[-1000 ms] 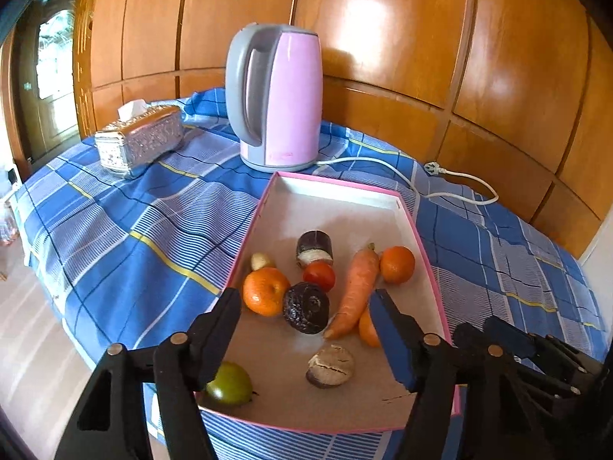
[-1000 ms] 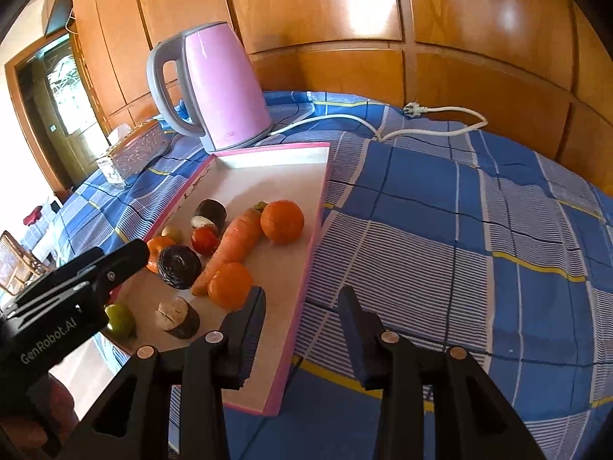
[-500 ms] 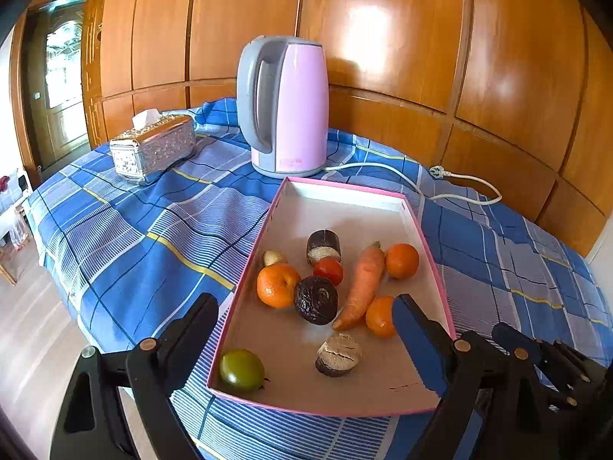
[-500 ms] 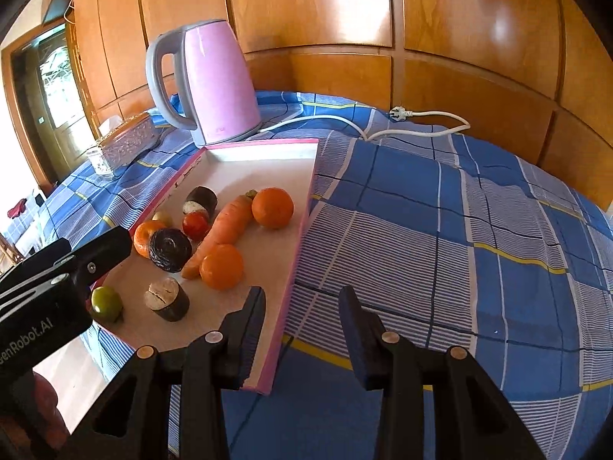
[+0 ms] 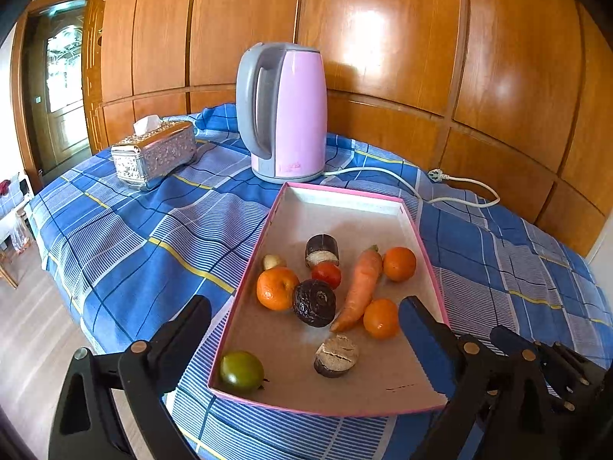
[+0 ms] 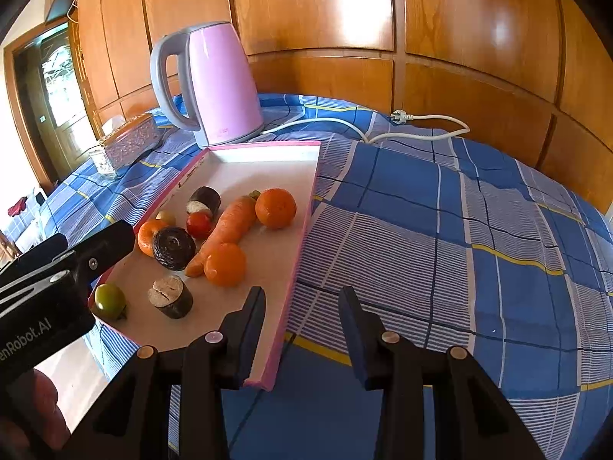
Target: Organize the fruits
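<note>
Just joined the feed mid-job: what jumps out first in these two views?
The tall pink kettle stands on the blue checked cloth, just behind the pink-rimmed tray. In the tray, a carrot lies among three oranges, with a green tomato alone at the near corner.

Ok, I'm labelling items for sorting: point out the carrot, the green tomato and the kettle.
carrot (image 5: 362, 285), left wrist view, middle of its orange body.
green tomato (image 5: 241, 370), left wrist view, centre of its skin, near corner of the tray.
kettle (image 6: 224, 84), right wrist view, pink side wall.
</note>
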{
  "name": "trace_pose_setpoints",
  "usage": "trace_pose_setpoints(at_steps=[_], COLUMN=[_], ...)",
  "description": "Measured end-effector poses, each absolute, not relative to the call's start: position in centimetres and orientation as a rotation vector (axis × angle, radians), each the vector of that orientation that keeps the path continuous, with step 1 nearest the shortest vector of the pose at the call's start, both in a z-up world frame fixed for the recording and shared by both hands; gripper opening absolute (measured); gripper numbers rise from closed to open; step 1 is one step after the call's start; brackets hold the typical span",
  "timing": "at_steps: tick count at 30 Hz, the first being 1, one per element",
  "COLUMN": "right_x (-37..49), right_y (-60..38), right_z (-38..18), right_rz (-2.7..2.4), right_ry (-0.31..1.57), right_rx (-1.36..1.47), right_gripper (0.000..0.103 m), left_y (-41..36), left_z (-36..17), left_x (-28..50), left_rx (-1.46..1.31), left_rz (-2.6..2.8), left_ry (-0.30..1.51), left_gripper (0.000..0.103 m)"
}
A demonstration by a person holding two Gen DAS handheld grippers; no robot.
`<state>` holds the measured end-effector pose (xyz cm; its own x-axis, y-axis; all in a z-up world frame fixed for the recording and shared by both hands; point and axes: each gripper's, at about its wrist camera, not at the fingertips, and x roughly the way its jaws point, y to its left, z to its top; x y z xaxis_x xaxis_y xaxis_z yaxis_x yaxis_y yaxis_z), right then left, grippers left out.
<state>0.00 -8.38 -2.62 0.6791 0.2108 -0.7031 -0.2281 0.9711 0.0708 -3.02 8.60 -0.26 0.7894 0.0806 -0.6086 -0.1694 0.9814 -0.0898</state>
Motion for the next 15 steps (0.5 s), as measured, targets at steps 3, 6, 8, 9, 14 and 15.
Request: trace_pose_setpoints(at_steps=[3,6,8,9,14,15], right_x=[-0.01,0.01,0.05,0.05,0.06,0.06], right_y=[-8.34,-8.33,-8.28,-8.27,-8.2,-8.19], right_z=[-2.62,-2.68,-2.72,-2.74,-2.75,-2.76], right_rz=[0.245,0.246,0.247,0.249,0.252,0.252], right_ry=[0.788,0.79,0.792,0.792,0.791,0.792], right_rx=[-0.023,-0.025,-0.027,-0.029,-0.033,-0.034], right_gripper=[0.04,0.04,0.04,0.04,0.04,0.04], left_y=[8.67,8.66,8.77,8.81,8.89,8.94], left_z=[-0.3,-0.31,-0.4,-0.43,-0.54,-0.55], left_x=[-3.0,-2.99,-2.92,-2.92,-2.88,-2.87], left_rx=[-0.143,-0.143,-0.144,-0.145,-0.148,-0.15], left_rz=[0.135,0.136,0.136,0.136,0.14,0.141], left_ry=[0.651,0.652,0.653,0.654,0.659,0.66], left_gripper=[0.099,0.099,0.1,0.1,0.1,0.1])
